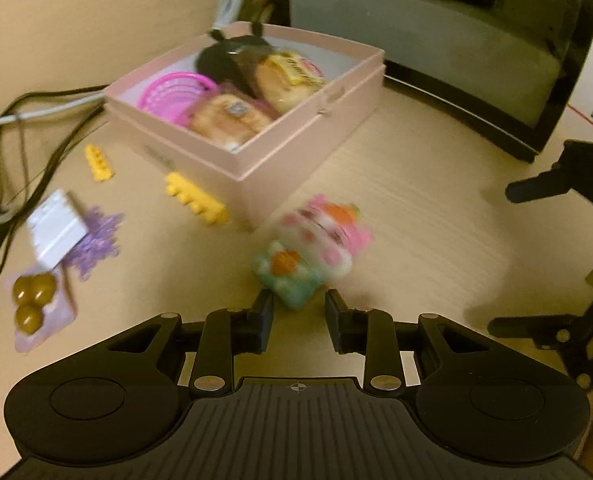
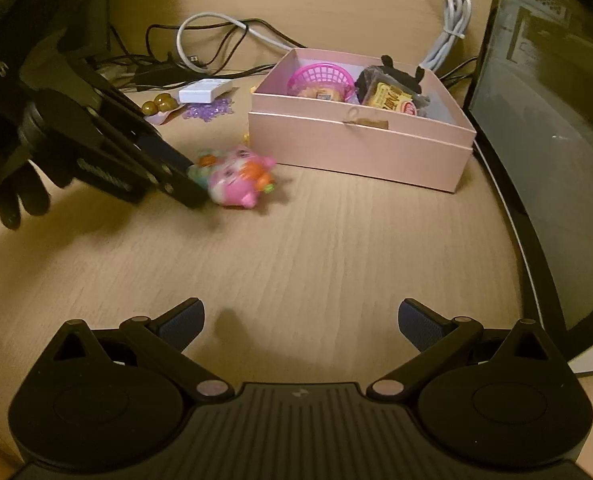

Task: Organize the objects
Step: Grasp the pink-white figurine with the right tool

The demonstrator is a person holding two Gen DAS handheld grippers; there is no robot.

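A soft pink, white and teal toy hangs blurred just above the wooden table, in front of the pink box. My left gripper pinches the toy's teal end between its narrowly set fingertips. In the right wrist view the same gripper reaches in from the left, with the toy at its tips. The pink box holds a pink basket, wrapped snacks and a black item. My right gripper stands open over bare table with nothing between its fingers.
Two yellow bricks, a white packet, a purple snowflake and a pack of brown balls lie left of the box. Cables trail behind. A dark monitor walls off the right side.
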